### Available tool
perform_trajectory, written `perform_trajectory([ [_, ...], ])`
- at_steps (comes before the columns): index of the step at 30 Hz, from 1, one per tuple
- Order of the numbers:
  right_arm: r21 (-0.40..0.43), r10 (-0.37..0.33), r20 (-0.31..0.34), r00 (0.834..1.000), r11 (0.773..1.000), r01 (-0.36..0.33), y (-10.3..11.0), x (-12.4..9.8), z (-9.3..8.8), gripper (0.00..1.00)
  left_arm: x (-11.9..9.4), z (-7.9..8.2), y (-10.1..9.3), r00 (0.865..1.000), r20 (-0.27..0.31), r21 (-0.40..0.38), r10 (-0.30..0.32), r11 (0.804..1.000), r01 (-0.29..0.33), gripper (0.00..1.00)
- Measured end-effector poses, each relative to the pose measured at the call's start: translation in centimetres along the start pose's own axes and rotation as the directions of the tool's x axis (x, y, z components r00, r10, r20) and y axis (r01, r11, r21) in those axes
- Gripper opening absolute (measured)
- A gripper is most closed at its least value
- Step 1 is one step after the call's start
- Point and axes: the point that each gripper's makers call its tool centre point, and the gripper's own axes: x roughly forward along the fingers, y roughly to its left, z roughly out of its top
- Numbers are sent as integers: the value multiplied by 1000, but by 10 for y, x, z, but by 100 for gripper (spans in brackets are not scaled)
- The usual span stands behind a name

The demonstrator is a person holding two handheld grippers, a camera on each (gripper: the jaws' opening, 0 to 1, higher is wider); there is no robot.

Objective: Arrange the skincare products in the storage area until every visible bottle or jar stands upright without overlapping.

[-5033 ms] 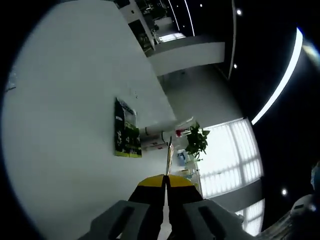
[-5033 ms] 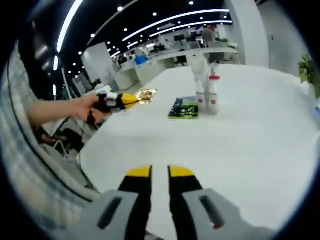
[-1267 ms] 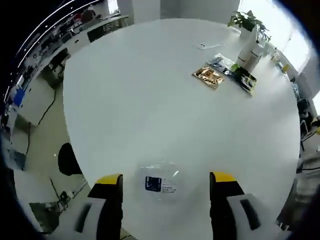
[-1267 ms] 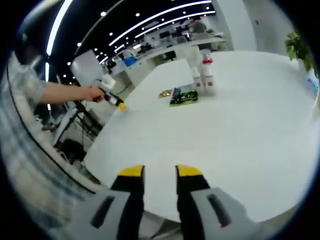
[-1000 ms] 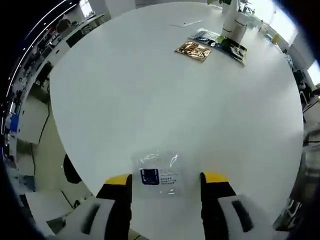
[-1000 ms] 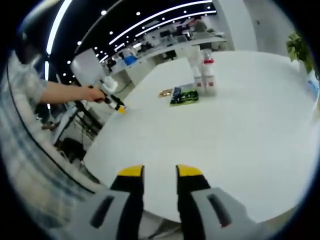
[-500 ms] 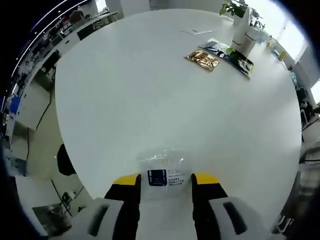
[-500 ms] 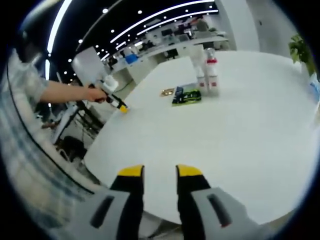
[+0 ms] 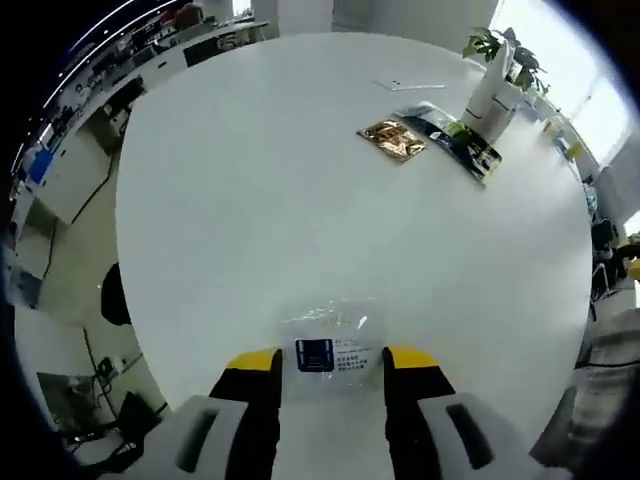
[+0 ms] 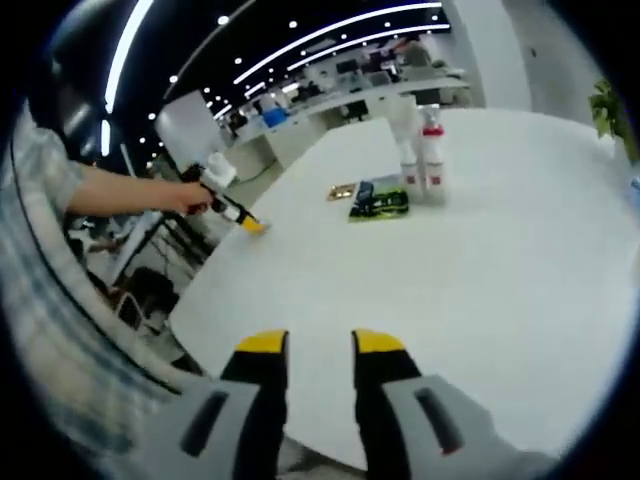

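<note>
Left hand-held gripper (image 9: 330,360) apparently clamps clear sachet (image 9: 330,340).

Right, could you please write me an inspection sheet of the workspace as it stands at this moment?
Surface: large round white table, mostly bare.
Job's things: two white bottles stand upright side by side at the far side; one has a red cap.
Clutter: clear sachet with a blue label near the table edge; gold packet and dark green packet lie flat near the bottles; potted plant behind.
Grippers: left gripper has its jaws on either side of the clear sachet, whether gripped cannot be told; right gripper hangs over bare table, narrow gap, holding nothing.
Cables: some on the floor beside the table.
Surroundings: open office, desks, ceiling light strips, bright windows.
</note>
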Motion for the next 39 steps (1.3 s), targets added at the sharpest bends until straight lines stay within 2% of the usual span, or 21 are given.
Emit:
perform_trajectory([
  [3,-8,24,22,999,1000,-24,-2,4,18,23,-16,-3,-37,999,33,-22,-14,1000,15,41],
  [5,32,61,88,994,997,-64,0,9,37,23,-23,-2,-62,998,49,-14,-42,999,43,41],
  [6,43,67,95,993,997,-71,0,9,39,23,-25,-2,-67,998,50,-12,-43,999,44,41],
  [8,77,89,109,990,992,-97,0,13,45,23,-33,1,-92,995,81,5,-64,998,64,41],
  [9,65,105,116,988,991,-113,2,14,49,23,-36,4,-110,989,114,4,-92,996,92,41],
  [10,63,119,120,986,990,-127,4,15,51,23,-38,3,-121,988,117,1,-102,995,102,41],
  [11,61,124,122,985,989,-132,6,15,51,23,-39,3,-126,987,117,0,-107,994,107,41],
  [13,63,177,144,974,980,-188,15,14,56,23,-46,6,-162,980,146,39,-137,990,133,41],
  [15,74,215,161,963,971,-229,16,17,54,23,-50,12,-187,968,189,39,-164,986,159,41],
  [17,137,250,136,959,954,-268,16,22,43,23,-52,16,-210,956,218,41,-196,981,192,41],
  [19,204,284,106,953,932,-300,19,24,37,24,-54,17,-222,952,228,32,-203,979,201,41],
  [21,217,312,120,942,918,-332,24,25,39,25,-59,21,-251,936,268,-4,-228,971,238,41],
  [22,212,311,124,942,920,-331,24,25,39,26,-59,21,-259,934,270,4,-233,971,241,41],
  [25,232,333,151,931,903,-361,27,22,45,26,-56,21,-284,932,266,18,-245,968,249,41],
  [26,263,341,166,925,889,-375,26,22,48,27,-57,21,-293,929,270,17,-251,966,256,41],
  [28,308,339,165,926,875,-374,22,22,48,27,-62,25,-306,923,281,47,-264,964,261,41],
  [30,353,340,168,925,856,-379,16,23,48,27,-67,28,-321,923,274,145,-269,961,236,41],
  [32,380,343,171,924,842,-383,12,21,46,27,-70,30,-331,925,272,158,-266,960,230,41],
  [35,444,354,209,912,796,-411,7,17,47,26,-73,36,-346,925,276,200,-262,957,211,41],
  [37,462,373,203,905,778,-425,5,16,43,22,-74,41,-357,925,281,230,-257,954,195,41],
  [39,464,388,194,901,773,-433,5,16,40,18,-72,43,-368,928,274,262,-252,948,180,41],
])
